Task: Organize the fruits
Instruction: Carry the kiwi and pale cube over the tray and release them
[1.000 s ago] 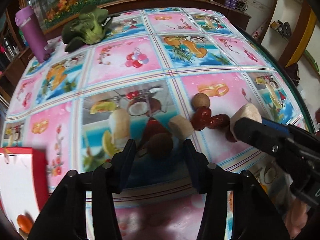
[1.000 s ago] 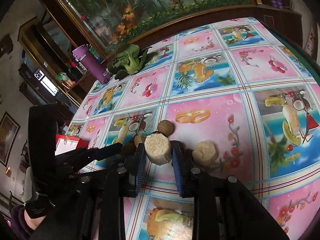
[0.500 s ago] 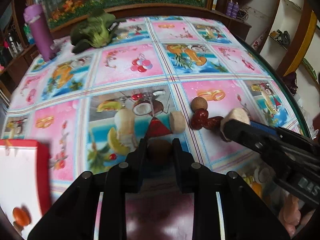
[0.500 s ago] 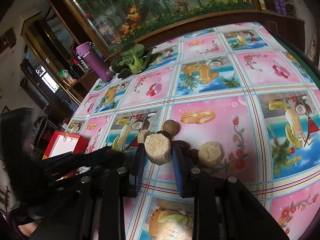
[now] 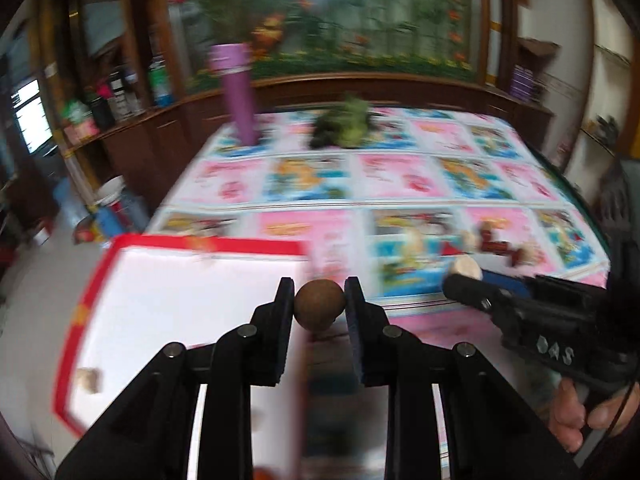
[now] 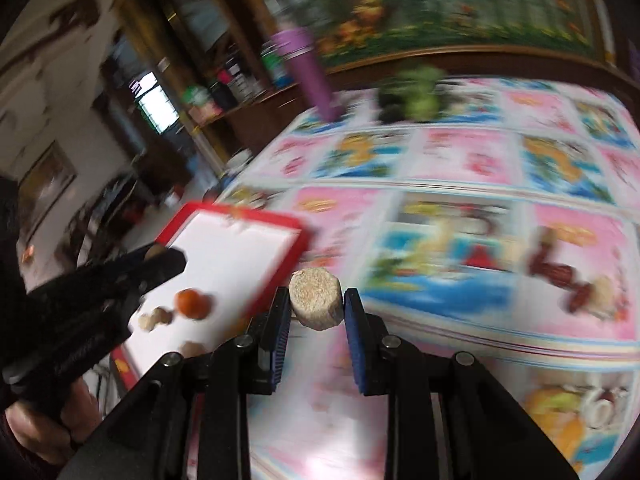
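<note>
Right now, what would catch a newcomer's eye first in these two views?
Each pair of tongs grips a piece up front: the left tongs a round brown fruit, the right tongs a pale cut chunk. Behind them, the red-rimmed white tray lies at the near left of the bright fruit-print tablecloth.

left gripper point(image 5: 320, 306) | jaws clamp brown round fruit point(image 5: 319, 307) | above red-rimmed white tray point(image 5: 192, 300)

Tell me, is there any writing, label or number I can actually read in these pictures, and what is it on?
"SVO", or so it seems, in pale raised letters seen upside down on the side of the right gripper; not certain.
Bottles and boxes on the shelf: labels too blurred to read.
Purple bottle and red tray: no legible text.
</note>
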### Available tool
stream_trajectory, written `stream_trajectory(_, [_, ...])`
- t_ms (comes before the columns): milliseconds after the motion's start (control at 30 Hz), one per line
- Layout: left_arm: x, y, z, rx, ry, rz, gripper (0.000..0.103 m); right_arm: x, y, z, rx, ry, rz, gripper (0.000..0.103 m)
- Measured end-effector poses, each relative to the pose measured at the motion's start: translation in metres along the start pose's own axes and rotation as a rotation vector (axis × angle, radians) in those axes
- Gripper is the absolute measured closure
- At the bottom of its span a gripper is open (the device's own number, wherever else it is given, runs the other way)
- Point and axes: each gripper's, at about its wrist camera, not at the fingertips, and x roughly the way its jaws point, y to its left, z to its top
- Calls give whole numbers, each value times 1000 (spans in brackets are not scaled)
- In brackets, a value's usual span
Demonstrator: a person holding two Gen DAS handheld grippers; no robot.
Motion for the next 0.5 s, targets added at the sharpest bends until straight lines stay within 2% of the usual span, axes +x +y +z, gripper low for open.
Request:
stream_trajectory(267, [1,121,-29,-184,49,152,76,56,85,6,-126,95,53,78])
stream_trajectory(400, [5,156,-45,-247,74,186,76,67,121,-10,-202,127,93,78])
stream_trajectory(500, [4,172,-56,-269,84,193,76,75,132,-19,-224,156,90,78])
